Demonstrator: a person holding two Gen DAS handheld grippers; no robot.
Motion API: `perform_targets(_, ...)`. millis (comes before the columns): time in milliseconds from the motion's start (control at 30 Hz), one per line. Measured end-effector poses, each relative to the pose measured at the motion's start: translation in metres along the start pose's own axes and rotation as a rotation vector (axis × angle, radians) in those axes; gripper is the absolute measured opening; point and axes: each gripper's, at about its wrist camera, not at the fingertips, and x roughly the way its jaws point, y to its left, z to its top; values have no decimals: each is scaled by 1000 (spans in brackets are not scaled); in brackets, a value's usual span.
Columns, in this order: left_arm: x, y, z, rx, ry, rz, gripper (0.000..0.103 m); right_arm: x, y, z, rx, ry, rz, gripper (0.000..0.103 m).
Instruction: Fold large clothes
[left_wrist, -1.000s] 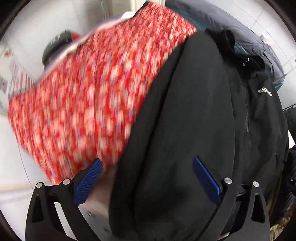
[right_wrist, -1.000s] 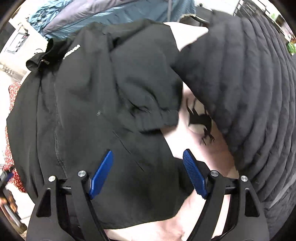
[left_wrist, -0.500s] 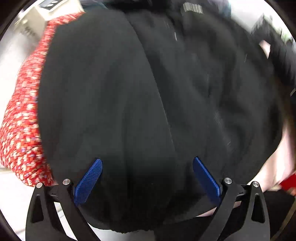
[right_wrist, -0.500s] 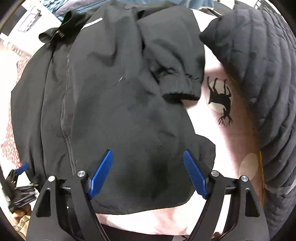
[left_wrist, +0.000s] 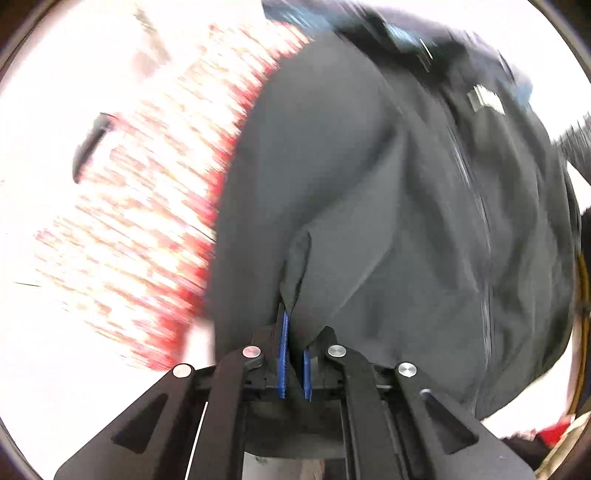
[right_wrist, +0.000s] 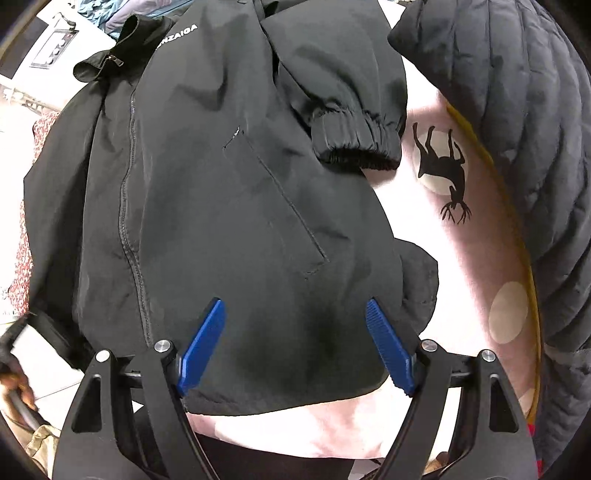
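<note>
Soft, limp black zip-front jacket (right_wrist: 229, 206), best taken at its hem: left gripper (left_wrist: 293, 363) is clamped on a fabric pinch there, right gripper (right_wrist: 295, 347) stands wide above it.

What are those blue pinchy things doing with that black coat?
A person is folding a black jacket with a gripper in each hand. The left gripper is shut on a pinch of the jacket's fabric near its edge. The right gripper is open over the jacket's lower part, holding nothing. The jacket lies on a pink cloth with a deer print, between a red flowery garment and a dark quilted coat.
</note>
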Motion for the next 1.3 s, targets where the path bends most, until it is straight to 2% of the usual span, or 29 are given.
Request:
perform_targets(167,-58,100,69,-169,-187,93,6,-1,0,5,2,-7,-14,78)
perform_targets(267,-66,156,105,-256,-247,226,6,-4,-2,8,11,-17,-30,78)
perform_targets(367,-46,191,134,-347,-224,303,9,-10,-9,12,31,-38,-51,78)
perform_targets(433,-20,216,149,-425,-150,286,12,-14,-15,16,50,-55,-74,78)
perform_targets(467,-12,225,154,-464,-136,265,20,-15,-17,19,57,-59,-84,78)
perform_targets(500,-3,230,156,-496,-124,268,50,-16,-18,21,64,-64,-95,78)
perform_targets(533,4,227,161,-511,-118,301,84,-17,-21,24,73,-69,-106,78)
perform_targets(567,7,227,163,-521,-122,353,95,-18,-23,27,84,-77,-114,78)
perform_targets(633,8,223,155,-540,-144,378,97,-21,-29,34,113,-94,-118,78)
perform_targets(767,-3,223,140,-559,-150,307,97,-21,-32,49,138,-122,-139,78)
perform_targets(867,-16,215,123,-519,-183,315,97,-16,-23,64,88,-132,-189,78)
perform_targets(967,-22,194,107,-482,-204,291,97,-6,-10,79,10,-143,-253,76)
perform_targets(1067,-20,174,91,-448,-181,283,97,12,5,92,-90,-134,-329,62)
perform_targets(1133,-14,163,78,-458,-150,230,97,30,16,100,-170,-110,-382,53)
perform_targets(1200,-4,150,64,-452,-100,175,97,42,26,103,-243,-91,-424,28)
perform_targets(1300,7,127,43,-435,-51,161,97,43,50,99,-379,-118,-504,18)
